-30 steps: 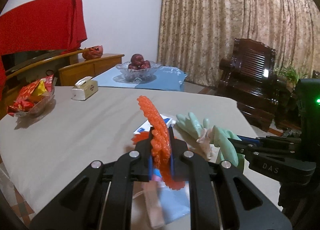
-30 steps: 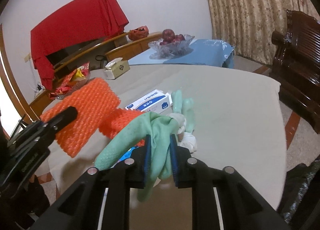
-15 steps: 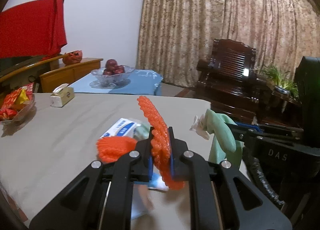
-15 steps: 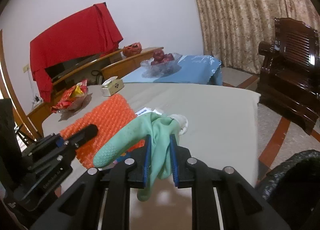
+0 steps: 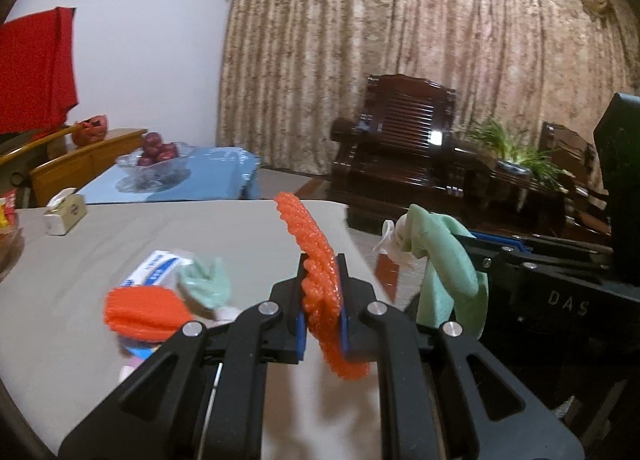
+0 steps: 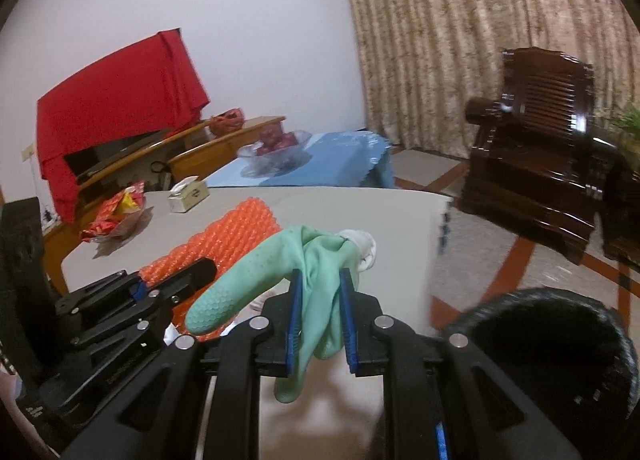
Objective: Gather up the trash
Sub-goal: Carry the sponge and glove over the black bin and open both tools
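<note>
Holding trash in both grippers above the tabletop (image 5: 80, 340).
Left gripper (image 5: 322, 300) fingers clenched on orange foam net (image 5: 316, 260); right gripper (image 6: 320, 312) fingers clamp green rubber glove (image 6: 280, 260), black trash bag (image 6: 540, 340) just beside.

bumpy orange foam net (image 5: 320, 280); textured rubbery green glove (image 6: 316, 280); glossy wooden armchair (image 5: 404, 148).
</note>
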Demonstrator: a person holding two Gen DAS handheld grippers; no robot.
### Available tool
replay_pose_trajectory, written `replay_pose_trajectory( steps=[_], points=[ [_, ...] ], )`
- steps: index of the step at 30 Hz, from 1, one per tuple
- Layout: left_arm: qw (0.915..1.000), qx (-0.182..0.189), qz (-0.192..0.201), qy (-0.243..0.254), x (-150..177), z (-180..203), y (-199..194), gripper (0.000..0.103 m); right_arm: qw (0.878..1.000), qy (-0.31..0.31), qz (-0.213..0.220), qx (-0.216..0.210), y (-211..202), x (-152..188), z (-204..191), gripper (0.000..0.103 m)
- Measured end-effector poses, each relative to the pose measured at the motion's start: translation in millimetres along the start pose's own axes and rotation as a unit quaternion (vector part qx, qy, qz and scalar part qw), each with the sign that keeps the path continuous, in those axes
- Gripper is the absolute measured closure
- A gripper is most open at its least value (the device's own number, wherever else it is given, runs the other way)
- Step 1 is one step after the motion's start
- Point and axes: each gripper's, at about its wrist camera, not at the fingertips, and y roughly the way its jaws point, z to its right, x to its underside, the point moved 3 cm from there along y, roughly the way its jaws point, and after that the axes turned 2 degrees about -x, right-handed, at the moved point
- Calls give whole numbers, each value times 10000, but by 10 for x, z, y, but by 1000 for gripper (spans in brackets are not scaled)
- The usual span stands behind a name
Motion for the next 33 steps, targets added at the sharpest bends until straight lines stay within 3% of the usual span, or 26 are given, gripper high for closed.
replay_pose_trajectory(
  steps=[13,23,26,28,33],
  points=[
    [9953,887,-163,348,119,947,200,92,9935,472,-69,1030,-683,388,810,85],
    [9860,1459,-605,537,348,1484,486,92,9841,903,-383,1478,-800,779,1268,85],
    [9826,1611,-746,545,409,1580,570,83,9805,986,-488,1626,-806,897,1366,77],
    [9816,1629,-814,568,443,1612,611,66,9785,1027,-479,1723,-841,951,1431,68],
    [9833,1518,-873,487,468,1564,648,54,9757,1064,-361,1881,-930,965,1481,41]
  ],
)
